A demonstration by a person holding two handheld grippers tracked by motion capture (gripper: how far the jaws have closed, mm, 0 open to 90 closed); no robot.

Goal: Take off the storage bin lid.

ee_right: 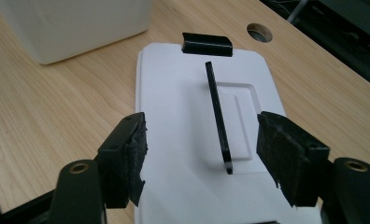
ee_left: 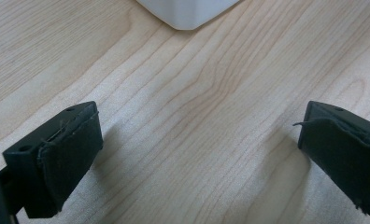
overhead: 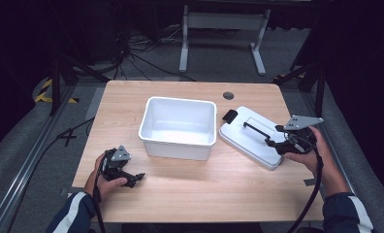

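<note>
One bin (overhead: 178, 127), one lid (overhead: 250, 136) and two grippers were counted on one table (overhead: 229, 194). The bin was white plastic, rectangular, open-topped and round-cornered; the lid was white, flat and rectangular, with a thin black handle (overhead: 255, 128) standing along its middle and a black clip (overhead: 230, 115) at its far end. The table was of pale wood grain, with a round cable hole (overhead: 228, 95) beyond the lid.

The right gripper (overhead: 280, 137) was held over the near end of the lid, its jaws spread wide and nothing pressed between them. In the right gripper view (ee_right: 202, 154) the handle's near end was seen between and just ahead of the frayed black pads (ee_right: 136, 154), clear of both; a raised rectangular panel under the handle was made out there, which the high view left unclear. The bin lay ahead and to the left of that gripper.

The left gripper (overhead: 136, 178) was held low over the bare table, well apart from the lid, with the bin ahead of it. Its jaws were seen wide open and empty in the left gripper view (ee_left: 199, 154), where a rounded bin corner (ee_left: 185, 14) was shown at the top.
</note>
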